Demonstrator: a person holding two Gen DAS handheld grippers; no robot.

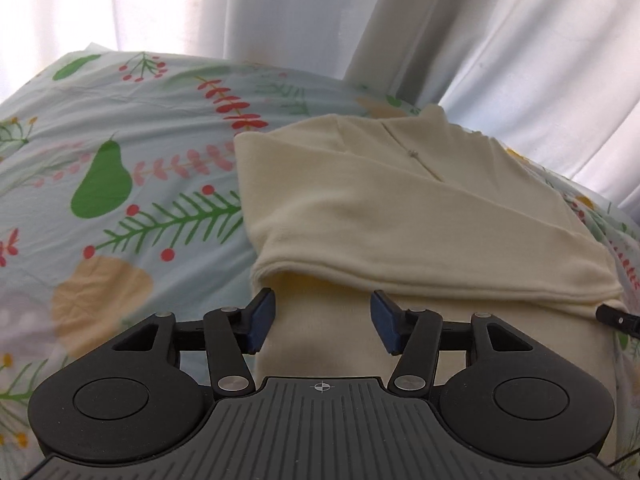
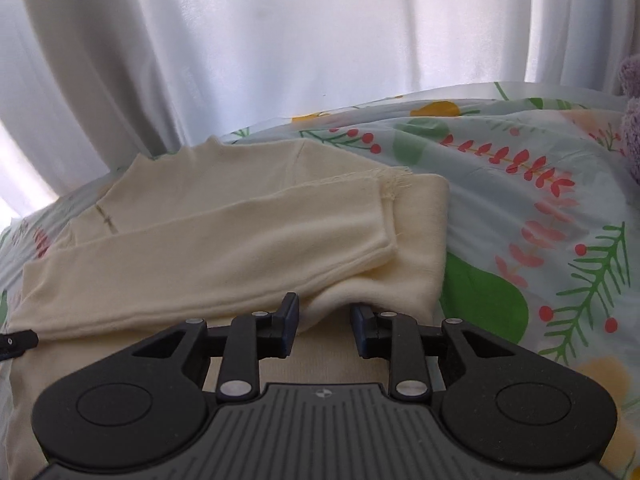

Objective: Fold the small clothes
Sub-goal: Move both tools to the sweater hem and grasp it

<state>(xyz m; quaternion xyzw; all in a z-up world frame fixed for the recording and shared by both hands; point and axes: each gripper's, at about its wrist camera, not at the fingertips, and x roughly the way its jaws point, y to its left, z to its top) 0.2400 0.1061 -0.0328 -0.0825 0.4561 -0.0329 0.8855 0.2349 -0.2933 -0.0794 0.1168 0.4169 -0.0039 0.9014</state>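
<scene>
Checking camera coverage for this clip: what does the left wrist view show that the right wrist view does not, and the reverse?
Left wrist only: the large green pear print on the bedsheet and the left hand-held gripper, open over bare cloth.
Right wrist only: a purple fuzzy item at the far right edge, a frayed seam edge, and the right hand-held gripper, open.
Both: the folded cream garment, floral bedsheet, white curtains.
</scene>
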